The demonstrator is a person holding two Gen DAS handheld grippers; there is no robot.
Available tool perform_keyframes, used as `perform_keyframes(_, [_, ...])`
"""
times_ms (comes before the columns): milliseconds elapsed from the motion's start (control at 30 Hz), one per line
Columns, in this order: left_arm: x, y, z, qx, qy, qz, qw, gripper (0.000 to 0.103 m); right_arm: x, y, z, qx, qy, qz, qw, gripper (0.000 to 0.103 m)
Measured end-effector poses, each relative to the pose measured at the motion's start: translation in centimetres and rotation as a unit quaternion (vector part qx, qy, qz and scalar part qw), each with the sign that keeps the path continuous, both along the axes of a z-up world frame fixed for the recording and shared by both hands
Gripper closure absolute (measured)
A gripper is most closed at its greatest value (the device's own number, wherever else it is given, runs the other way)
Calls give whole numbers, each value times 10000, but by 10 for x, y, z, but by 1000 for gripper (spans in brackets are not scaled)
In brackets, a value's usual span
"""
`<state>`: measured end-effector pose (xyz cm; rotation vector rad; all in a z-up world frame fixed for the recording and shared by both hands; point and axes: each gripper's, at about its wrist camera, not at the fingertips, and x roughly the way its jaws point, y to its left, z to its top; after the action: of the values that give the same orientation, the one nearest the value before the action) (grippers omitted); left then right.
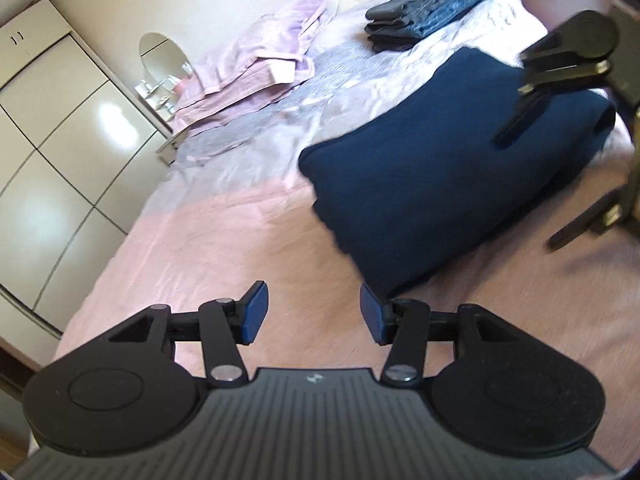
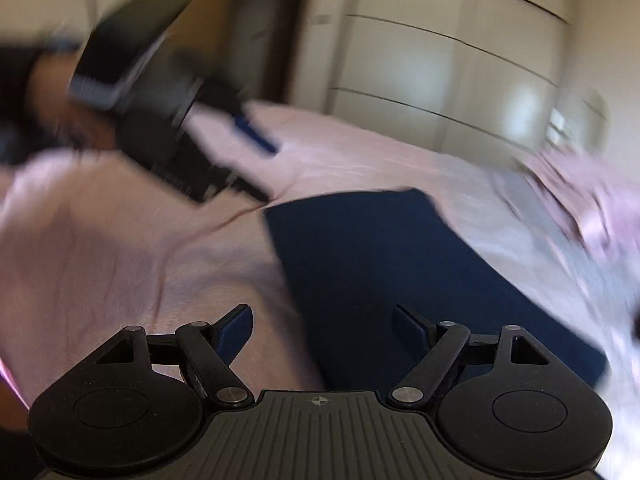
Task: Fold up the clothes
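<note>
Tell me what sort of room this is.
Most likely a bedroom: a bed with a pink sheet, glossy wardrobe doors along the wall, and a small round mirror on a side table.

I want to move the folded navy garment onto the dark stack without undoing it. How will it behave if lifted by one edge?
The navy garment looks thick, soft knit, so it would probably sag and unfold if lifted by one edge. Its rounded, puffy folds suggest some bulk and weight. On the pink bedcover, pushing would likely bunch it rather than slide it.
</note>
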<state>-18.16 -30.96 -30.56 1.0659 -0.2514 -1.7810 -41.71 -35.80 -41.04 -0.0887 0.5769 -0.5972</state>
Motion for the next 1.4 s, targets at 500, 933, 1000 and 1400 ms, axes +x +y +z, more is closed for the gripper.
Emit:
perform_keyframes(500, [2,1,-27,-124,119,-207,9996,53,35,-88,29,-980,-167,-719,9925,89])
perform_keyframes(933, [-10,13,-35,-316,-288,-727,9964,45,93,-90,-51,-1065,963,-43,9896,80])
perform_keyframes(1000, [-22,15,-43,-491,-627,-1027,9915,45,82,-84,-45,-1018,969,-128,9900,45])
perform_keyframes(1400, [-54,-35,-83,-627,-1570,-1412,9754,40,25,3,-73,-1103,1697,-290,9789,35])
